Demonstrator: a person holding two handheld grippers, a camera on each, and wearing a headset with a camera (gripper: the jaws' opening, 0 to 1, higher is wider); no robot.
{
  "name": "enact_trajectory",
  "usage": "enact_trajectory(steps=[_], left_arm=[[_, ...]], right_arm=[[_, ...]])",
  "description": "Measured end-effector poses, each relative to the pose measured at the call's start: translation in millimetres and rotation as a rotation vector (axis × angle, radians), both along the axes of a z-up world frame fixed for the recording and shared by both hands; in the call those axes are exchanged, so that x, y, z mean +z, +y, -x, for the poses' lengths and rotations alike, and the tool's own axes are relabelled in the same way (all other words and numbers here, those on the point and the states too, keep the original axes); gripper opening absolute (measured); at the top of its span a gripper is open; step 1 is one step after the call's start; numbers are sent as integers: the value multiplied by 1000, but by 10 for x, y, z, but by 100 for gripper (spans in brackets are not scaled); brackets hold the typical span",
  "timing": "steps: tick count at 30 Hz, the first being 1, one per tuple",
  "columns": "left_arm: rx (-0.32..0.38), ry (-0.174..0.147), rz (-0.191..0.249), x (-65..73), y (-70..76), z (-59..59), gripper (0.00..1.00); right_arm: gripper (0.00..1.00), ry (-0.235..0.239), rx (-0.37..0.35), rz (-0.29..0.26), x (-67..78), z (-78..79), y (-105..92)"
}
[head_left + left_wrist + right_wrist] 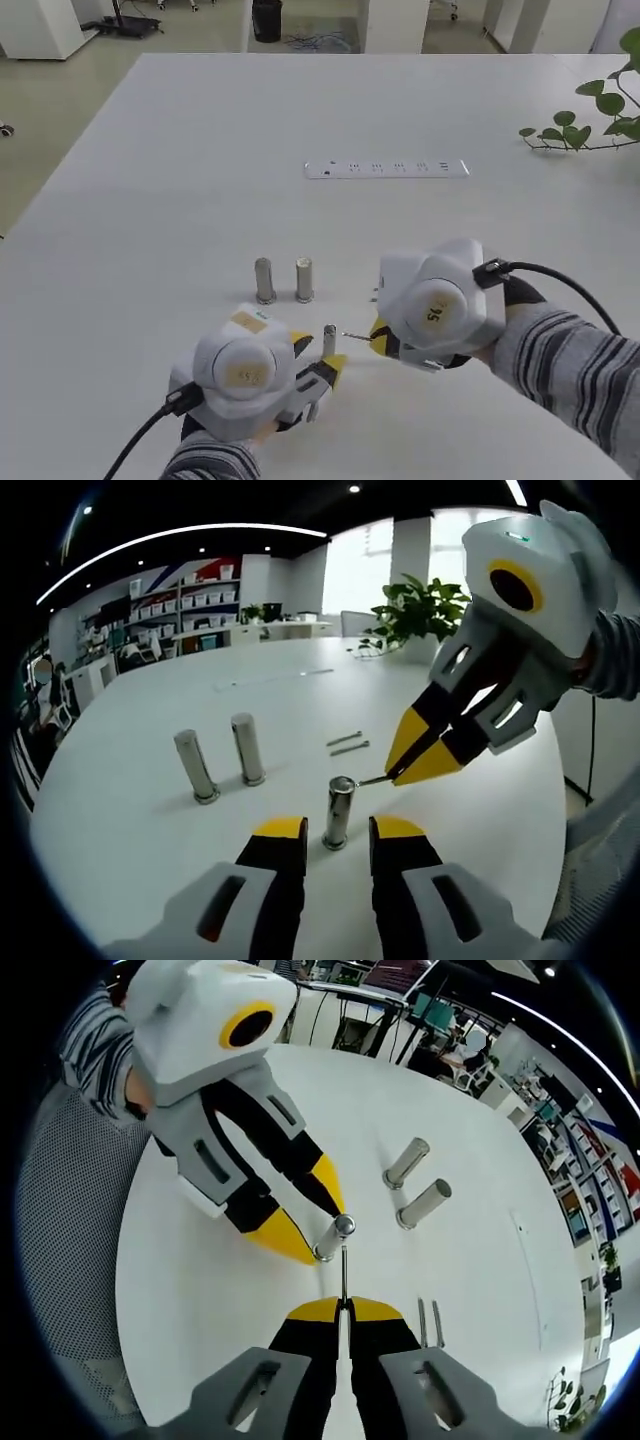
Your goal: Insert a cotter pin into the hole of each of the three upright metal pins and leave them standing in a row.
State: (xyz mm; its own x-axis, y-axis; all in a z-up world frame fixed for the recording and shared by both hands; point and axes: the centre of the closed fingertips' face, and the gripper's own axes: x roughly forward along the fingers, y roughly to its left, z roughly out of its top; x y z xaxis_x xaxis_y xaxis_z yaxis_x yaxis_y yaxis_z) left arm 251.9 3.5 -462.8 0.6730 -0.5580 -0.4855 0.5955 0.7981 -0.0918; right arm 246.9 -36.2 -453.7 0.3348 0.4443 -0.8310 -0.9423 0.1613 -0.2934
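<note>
Two upright metal pins (264, 280) (304, 279) stand side by side. A third upright pin (329, 340) stands nearer, between the yellow jaws of my left gripper (318, 355). In the left gripper view a thin strip of table shows on each side of that pin (339, 812), so the jaws flank it without touching. My right gripper (375, 338) comes in from the right, shut on a cotter pin (343, 1270). The cotter pin's tip (368, 779) meets the top of the third pin (334, 1237).
Two loose cotter pins (345, 742) lie on the white table (150, 200) right of the pin row. A white power strip (385, 169) lies further back. A leafy plant (590, 120) reaches over the table's right edge.
</note>
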Motion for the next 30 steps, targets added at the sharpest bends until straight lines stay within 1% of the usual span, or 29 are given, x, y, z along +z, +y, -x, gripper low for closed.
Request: enact_trajectory(steps=[3, 7, 10, 12, 20, 22, 25, 28, 30], left_arm=[[9, 11, 7, -25, -16, -26, 18], [10, 11, 3, -38, -53, -55, 17], [5, 10, 4, -46, -84, -67, 13], [3, 17, 0, -70, -96, -75, 10], [15, 22, -20, -108, -58, -83, 6], [17, 10, -33, -107, -53, -88, 6], [11, 2, -41, -112, -52, -89, 5], [-2, -15, -61, -119, -55, -87, 5], [-1, -17, -63, -121, -56, -84, 5]], right_arm=[[0, -1, 4, 1, 2, -10, 18], [0, 2, 10, -3, 2, -8, 49], [0, 4, 3, -3, -8, -11, 52], [0, 8, 0, -4, -15, -4, 55], [0, 15, -6, -10, -12, 20, 64], [0, 18, -8, -17, -6, 24, 77], [0, 13, -6, -11, -11, 17, 77], [0, 16, -16, -21, 1, 8, 85], [0, 15, -17, -27, 16, 3, 95]])
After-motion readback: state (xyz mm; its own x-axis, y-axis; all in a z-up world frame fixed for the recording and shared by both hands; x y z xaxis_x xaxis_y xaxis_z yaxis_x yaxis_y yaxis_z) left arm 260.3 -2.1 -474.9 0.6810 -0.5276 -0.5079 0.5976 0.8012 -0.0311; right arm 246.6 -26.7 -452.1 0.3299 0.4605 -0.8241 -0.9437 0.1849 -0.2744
